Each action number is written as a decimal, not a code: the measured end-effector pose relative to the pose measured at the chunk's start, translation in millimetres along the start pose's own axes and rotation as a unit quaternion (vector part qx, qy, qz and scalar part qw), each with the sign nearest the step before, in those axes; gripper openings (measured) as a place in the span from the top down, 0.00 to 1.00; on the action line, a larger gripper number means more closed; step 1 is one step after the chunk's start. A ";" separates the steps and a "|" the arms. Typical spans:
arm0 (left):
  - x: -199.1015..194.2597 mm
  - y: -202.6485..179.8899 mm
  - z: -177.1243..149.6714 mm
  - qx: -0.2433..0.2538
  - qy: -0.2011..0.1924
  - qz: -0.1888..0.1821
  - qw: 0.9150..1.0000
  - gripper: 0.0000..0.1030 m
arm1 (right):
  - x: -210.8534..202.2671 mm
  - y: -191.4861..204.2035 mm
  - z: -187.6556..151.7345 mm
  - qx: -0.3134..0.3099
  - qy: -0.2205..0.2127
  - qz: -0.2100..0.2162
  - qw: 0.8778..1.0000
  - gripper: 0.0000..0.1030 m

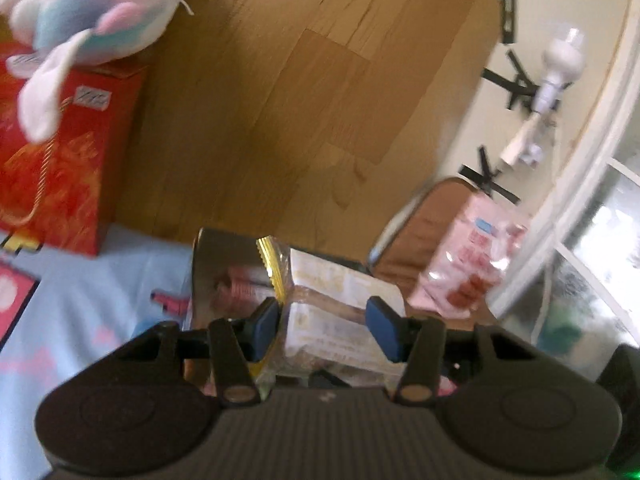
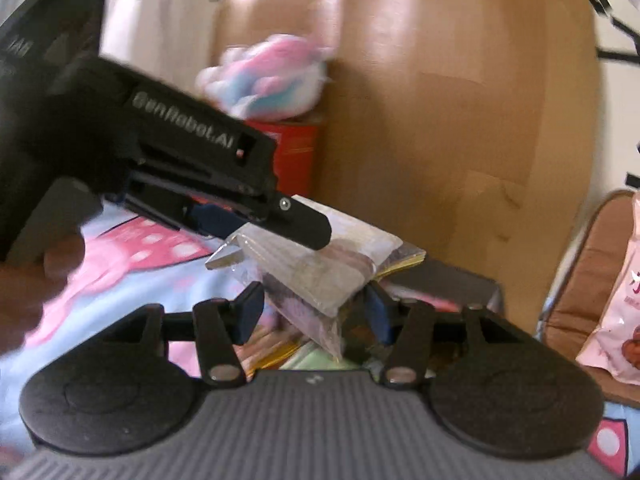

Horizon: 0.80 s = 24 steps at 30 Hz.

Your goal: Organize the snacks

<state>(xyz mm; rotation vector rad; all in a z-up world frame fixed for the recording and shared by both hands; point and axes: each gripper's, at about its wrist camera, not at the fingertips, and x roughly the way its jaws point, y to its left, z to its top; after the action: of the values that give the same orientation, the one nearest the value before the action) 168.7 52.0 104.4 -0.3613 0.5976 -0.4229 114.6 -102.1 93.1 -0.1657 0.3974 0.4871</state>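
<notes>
My left gripper (image 1: 325,328) is shut on a clear-wrapped cake packet (image 1: 340,280) with a cream label, its blue pads pressing both sides. The right wrist view shows that gripper coming in from the left, one black finger (image 2: 308,226) lying over the packet (image 2: 344,256). Just below it, a second clear-wrapped snack packet (image 2: 308,328) hangs between the blue pads of my right gripper (image 2: 314,314), which is shut on it. A dark snack box (image 2: 452,280) holding several snacks lies under both grippers.
A red gift box (image 1: 60,168) with a pastel plush toy (image 1: 92,8) stands at the left on the blue-and-pink bedsheet (image 1: 100,300). At the right, a brown chair (image 1: 416,236) holds a pink snack bag (image 1: 472,264). A wooden board (image 1: 300,80) rises behind. A hand (image 2: 20,292) grips the left tool.
</notes>
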 end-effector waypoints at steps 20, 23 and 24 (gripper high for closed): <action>-24.9 23.3 -79.9 -0.053 0.029 0.013 0.998 0.43 | -20.3 -104.5 -58.4 0.232 0.041 -0.052 0.970 0.41; -14.9 28.0 -92.4 -0.080 0.055 0.015 0.995 0.43 | 3.4 -122.4 -69.5 0.291 0.077 -0.036 0.953 0.45; -14.5 29.2 -96.3 -0.083 0.057 0.018 0.995 0.43 | 12.6 -124.3 -72.1 0.303 0.090 -0.021 0.948 0.44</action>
<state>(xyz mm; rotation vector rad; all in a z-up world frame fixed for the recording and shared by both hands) 107.6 64.3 24.1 -0.4858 0.7524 -0.3622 161.2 -223.1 29.8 0.3806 0.7046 0.2899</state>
